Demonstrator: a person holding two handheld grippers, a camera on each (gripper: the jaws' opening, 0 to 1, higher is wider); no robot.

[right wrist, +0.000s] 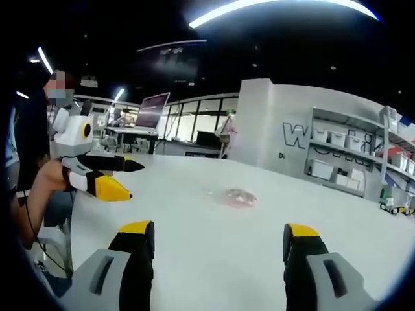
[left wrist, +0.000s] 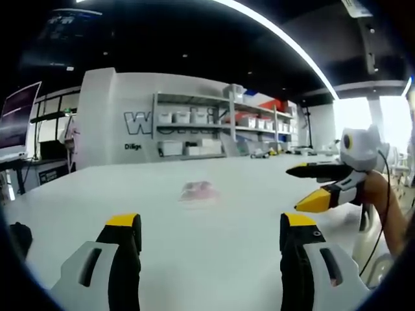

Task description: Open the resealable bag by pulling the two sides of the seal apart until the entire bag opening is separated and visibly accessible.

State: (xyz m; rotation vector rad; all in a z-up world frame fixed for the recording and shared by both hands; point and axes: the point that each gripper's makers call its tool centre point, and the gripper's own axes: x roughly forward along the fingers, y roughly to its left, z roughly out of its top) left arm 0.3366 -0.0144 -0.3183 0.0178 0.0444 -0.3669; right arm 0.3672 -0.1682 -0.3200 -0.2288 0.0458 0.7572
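A small clear resealable bag [left wrist: 199, 192] with pinkish contents lies flat on the white table [left wrist: 214, 259], well ahead of my left gripper [left wrist: 211, 223], which stands open with nothing between its jaws. In the right gripper view the same bag [right wrist: 237, 197] lies ahead of my right gripper [right wrist: 218, 232], also open and holding nothing. The right gripper [left wrist: 316, 188] comes into the left gripper view from the right, held in a hand above the table's edge. The left gripper [right wrist: 121, 179] comes into the right gripper view from the left. Neither gripper touches the bag.
Metal shelves with white bins [left wrist: 194, 126] stand against a white wall behind the table. Desks with monitors [right wrist: 150, 111] sit at the far side. A person [right wrist: 39, 162] stands at the table's left edge in the right gripper view.
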